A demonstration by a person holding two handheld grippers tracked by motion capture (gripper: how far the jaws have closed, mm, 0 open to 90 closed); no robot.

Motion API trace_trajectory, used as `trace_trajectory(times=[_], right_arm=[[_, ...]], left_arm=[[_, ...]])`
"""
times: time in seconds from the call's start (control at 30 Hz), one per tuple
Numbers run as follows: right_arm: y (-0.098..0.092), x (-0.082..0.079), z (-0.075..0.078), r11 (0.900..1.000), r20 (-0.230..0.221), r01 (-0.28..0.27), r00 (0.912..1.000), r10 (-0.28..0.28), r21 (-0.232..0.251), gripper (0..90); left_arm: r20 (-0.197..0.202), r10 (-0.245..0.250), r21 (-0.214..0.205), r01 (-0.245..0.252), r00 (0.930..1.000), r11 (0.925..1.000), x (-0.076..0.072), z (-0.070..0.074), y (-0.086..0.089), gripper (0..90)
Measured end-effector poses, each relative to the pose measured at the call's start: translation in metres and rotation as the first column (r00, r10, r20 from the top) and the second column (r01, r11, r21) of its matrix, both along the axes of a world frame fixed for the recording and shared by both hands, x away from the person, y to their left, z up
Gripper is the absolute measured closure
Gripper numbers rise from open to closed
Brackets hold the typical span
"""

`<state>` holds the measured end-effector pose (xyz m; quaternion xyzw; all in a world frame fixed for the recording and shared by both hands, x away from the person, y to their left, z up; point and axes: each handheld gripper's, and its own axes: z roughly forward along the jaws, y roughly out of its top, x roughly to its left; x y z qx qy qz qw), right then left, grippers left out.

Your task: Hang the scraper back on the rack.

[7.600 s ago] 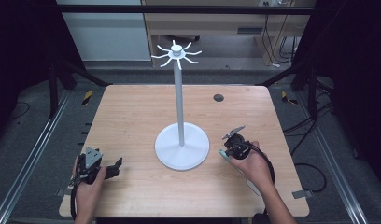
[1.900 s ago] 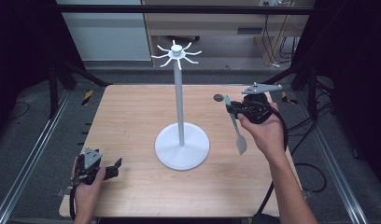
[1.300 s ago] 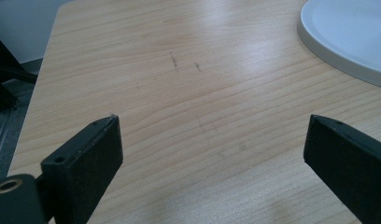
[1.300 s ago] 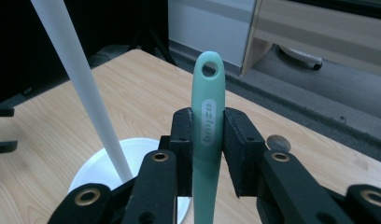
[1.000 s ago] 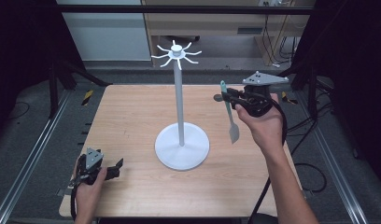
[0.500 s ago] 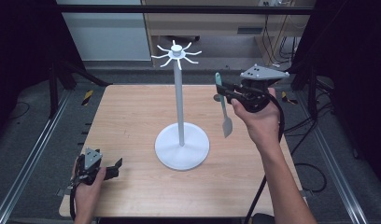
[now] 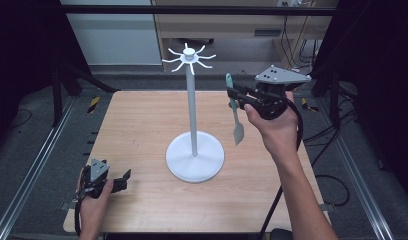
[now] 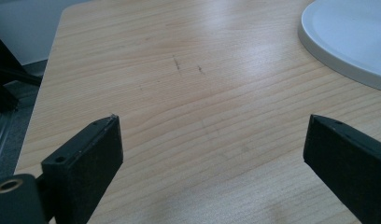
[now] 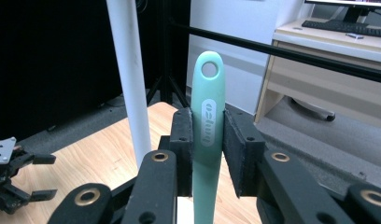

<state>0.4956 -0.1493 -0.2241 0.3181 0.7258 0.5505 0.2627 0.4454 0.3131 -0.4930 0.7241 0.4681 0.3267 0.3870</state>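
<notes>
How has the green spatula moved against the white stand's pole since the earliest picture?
Yes. The green spatula, clamped in the right gripper, has risen off the table and now hangs beside the pole, nearer its hooks.

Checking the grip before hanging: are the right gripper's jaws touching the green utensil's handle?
Touching. The right gripper view shows both pads of the right gripper pressed against the green utensil's handle.

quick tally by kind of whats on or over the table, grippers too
stand: 1
green spatula: 1
grippers: 2, left open on the table, right shut on the spatula
total: 4
</notes>
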Motion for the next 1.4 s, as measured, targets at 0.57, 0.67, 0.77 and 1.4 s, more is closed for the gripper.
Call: trace_trajectory(times=[0.57,0.67,0.77,1.4], right_arm=[[0.005,-0.013,0.014,0.9996,0.051,-0.025,0.9984,0.024,0.016,74.2],[0.006,-0.013,0.016,0.9996,0.055,-0.024,0.9982,0.023,0.016,74.2],[0.006,-0.013,0.017,0.9997,0.061,-0.022,0.9979,0.021,0.014,74.2],[0.022,-0.014,0.03,0.9965,0.097,-0.078,0.9925,0.074,0.03,74.1]], left_arm=[[0.0,0.002,-0.003,-0.002,1.0,1.0,0.0,0.001,0.001,4.6],[0.001,0.001,-0.003,-0.001,1.0,1.0,0.0,0.0,0.001,4.7],[0.001,0.002,-0.004,-0.002,1.0,1.0,0.0,0.001,0.002,4.8],[0.003,0.002,-0.008,-0.002,1.0,1.0,0.0,0.001,0.003,5.2]])
